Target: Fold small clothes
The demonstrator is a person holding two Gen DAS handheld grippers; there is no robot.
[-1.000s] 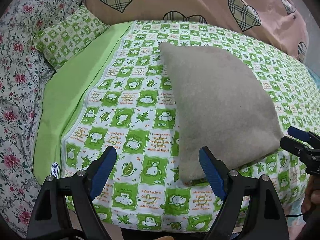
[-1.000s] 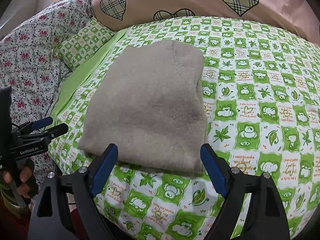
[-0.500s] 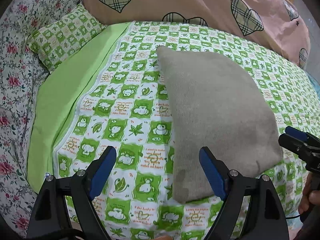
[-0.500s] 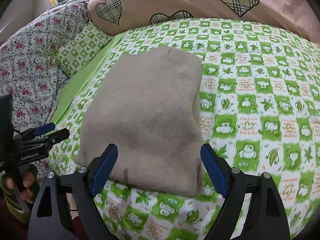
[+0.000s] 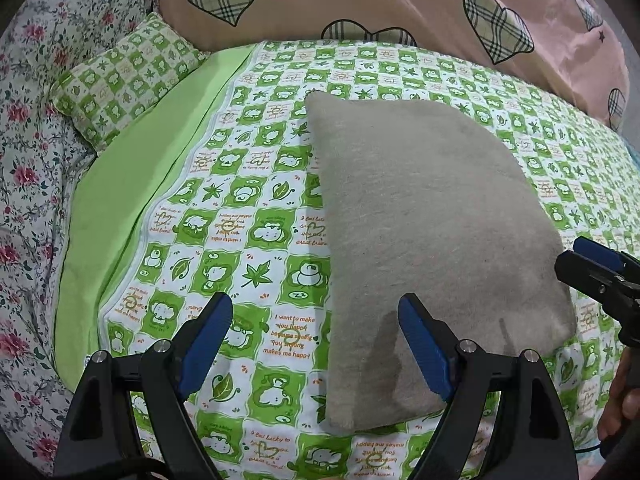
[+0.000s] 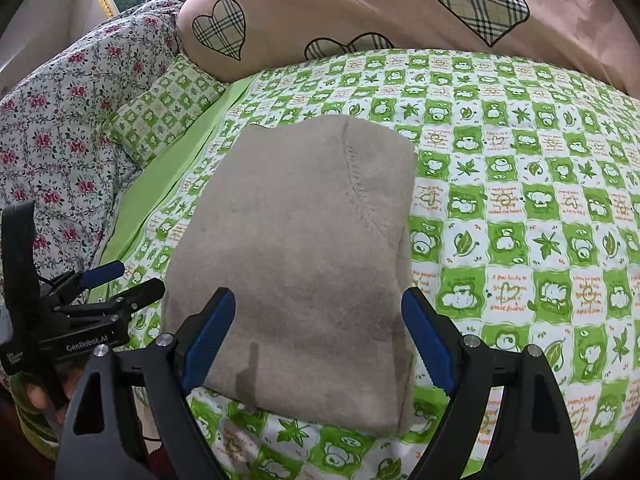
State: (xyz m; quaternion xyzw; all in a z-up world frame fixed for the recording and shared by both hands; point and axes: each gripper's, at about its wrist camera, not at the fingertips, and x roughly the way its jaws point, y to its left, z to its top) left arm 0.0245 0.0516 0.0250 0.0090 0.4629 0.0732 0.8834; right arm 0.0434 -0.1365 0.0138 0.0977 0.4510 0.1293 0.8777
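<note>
A grey-beige knit garment [image 5: 424,236] lies folded into a flat rectangle on the green checkered bedsheet [image 5: 248,216]; it also shows in the right wrist view [image 6: 304,264]. My left gripper [image 5: 316,344] is open and empty, hovering over the garment's near left corner. My right gripper [image 6: 318,340] is open and empty, just above the garment's near edge. Each gripper shows in the other's view: the right one [image 5: 596,268] at the garment's right corner, the left one [image 6: 108,284] to its left.
A pink quilt with plaid hearts [image 5: 360,4] is piled at the back. A small checkered pillow [image 5: 128,80] and a floral cover [image 5: 28,152] lie on the left beside a plain green strip [image 5: 132,184]. The bed's near edge is just below the grippers.
Both grippers have moved in closer over the garment's near edge. The garment has not moved, and both grippers stay open.
</note>
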